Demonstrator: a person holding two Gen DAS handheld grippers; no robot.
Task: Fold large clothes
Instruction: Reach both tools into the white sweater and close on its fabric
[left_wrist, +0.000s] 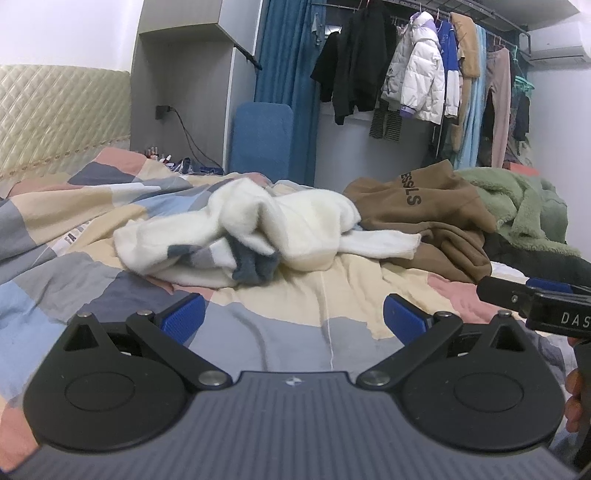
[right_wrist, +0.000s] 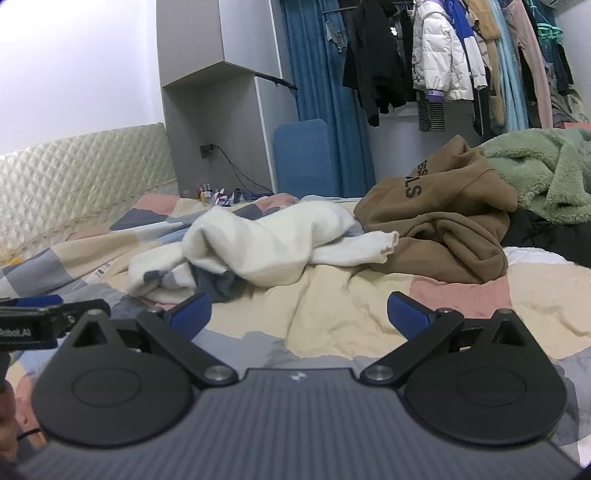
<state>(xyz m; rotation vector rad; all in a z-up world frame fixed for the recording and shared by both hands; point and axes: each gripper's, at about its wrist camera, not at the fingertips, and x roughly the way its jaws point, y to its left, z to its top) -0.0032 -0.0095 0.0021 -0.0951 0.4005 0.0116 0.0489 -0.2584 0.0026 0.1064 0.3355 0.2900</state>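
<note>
Nothing folded yet. White sweater (left_wrist: 258, 229) crumpled mid-bed on the patchwork quilt (left_wrist: 92, 229), brown hoodie (left_wrist: 424, 214) and green fleece (left_wrist: 524, 206) heaped beside it. Left hand-held gripper (left_wrist: 293, 314) and right hand-held gripper (right_wrist: 299, 314) spread wide, empty, short of the sweater.

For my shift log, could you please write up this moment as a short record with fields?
setting: bed with a patchwork quilt
nearest garment: crumpled white sweater, unfolded, with a grey-blue patterned part underneath
beside it: brown hoodie with dark lettering, bunched, touching the sweater's sleeve
further right: green fleece, heaped
left hand-held gripper: open, empty, above the quilt short of the sweater
right hand-held gripper: open, empty, also short of the sweater
background: clothes rail with hanging coats, blue curtain
folding progress: none visible
</note>
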